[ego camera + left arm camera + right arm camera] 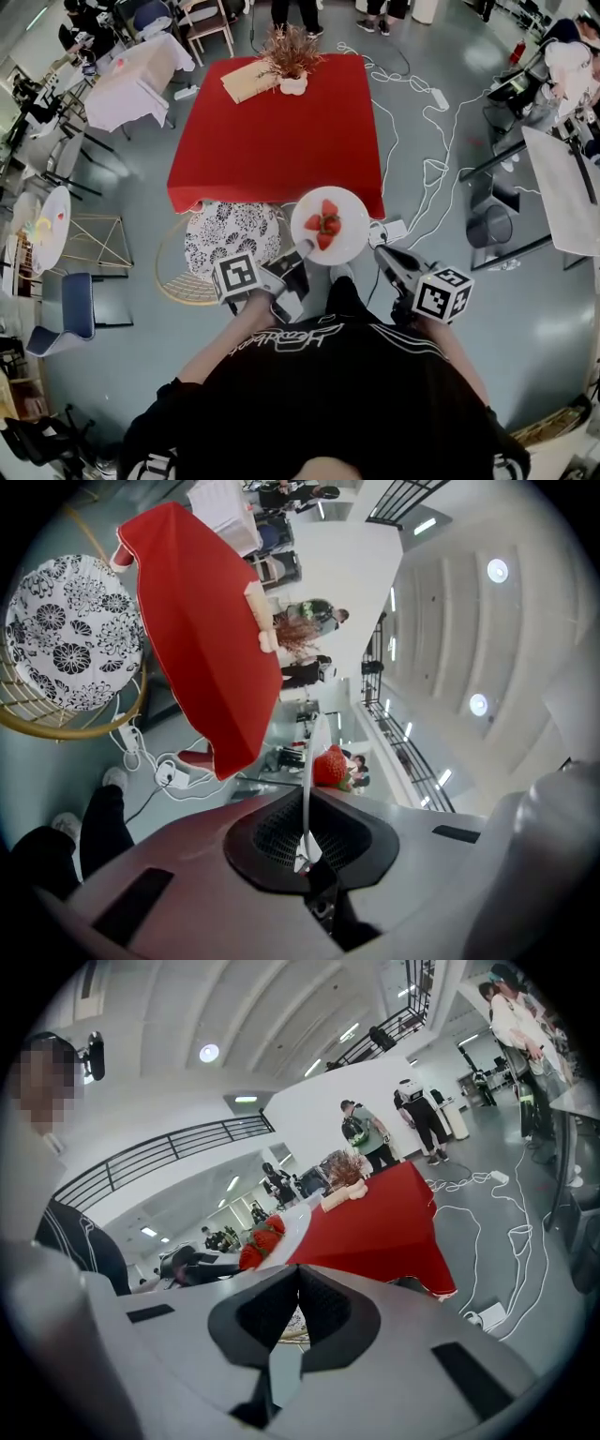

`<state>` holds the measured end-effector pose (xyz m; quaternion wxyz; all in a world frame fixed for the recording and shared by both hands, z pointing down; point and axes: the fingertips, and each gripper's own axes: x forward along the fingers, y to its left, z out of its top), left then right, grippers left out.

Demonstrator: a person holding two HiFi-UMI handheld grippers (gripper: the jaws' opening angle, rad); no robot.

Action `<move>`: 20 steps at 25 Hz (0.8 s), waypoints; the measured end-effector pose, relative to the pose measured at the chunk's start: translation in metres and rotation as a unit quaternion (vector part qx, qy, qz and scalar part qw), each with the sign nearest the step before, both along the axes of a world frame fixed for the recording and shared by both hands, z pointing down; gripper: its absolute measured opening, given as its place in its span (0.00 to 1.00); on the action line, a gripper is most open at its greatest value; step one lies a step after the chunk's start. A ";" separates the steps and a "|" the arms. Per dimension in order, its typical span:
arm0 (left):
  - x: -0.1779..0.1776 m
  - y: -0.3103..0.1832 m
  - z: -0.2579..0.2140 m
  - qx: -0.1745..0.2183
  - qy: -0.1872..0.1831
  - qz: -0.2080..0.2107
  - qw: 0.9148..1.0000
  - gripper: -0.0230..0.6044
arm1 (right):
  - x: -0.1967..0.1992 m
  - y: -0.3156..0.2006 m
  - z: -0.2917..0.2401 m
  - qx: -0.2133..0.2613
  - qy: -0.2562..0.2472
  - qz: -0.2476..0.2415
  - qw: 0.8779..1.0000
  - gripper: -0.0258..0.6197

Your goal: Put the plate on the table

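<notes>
Although the red cloth-covered square surface (272,141) lies bare over its whole near half, the white round ceramic plate (342,202) hangs in the air just short of that surface's near edge, toward its near right corner. At the near left corner of the surface stands a round stool with a black-and-white flowered cushion and a gold wire frame (230,234). It is just beside the plate and lower. A white power strip (392,231) lies on the grey floor (487,328) under the near right corner. White cables (441,169) loop over the floor along the surface's right side. At the far edge of the surface sit a tan sheet of paper (246,80) and a small white vase of dried reddish stems (292,56).

The plate carries red strawberries (324,225) and sits level between the two grippers. The left gripper (300,255) meets its rim on the side away from the surface. Its jaws are closed tight on that rim, which runs edge-on between them. The right gripper (382,251) has its jaws drawn together with their tips at the rim's right side. Whether they pinch the rim cannot be made out.
</notes>
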<state>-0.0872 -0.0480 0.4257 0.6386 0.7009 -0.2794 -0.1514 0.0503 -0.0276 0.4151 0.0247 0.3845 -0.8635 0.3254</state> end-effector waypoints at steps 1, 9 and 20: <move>-0.001 -0.007 0.002 -0.004 -0.001 -0.005 1.000 0.06 | 0.001 -0.008 0.002 -0.003 -0.001 -0.003 1.000 0.05; 0.017 -0.064 0.014 -0.021 -0.004 -0.019 1.000 0.06 | 0.018 -0.071 0.014 -0.025 -0.020 -0.011 0.999 0.05; 0.054 -0.142 0.024 -0.039 -0.017 -0.012 0.999 0.06 | 0.045 -0.155 0.024 -0.050 -0.026 -0.021 0.998 0.05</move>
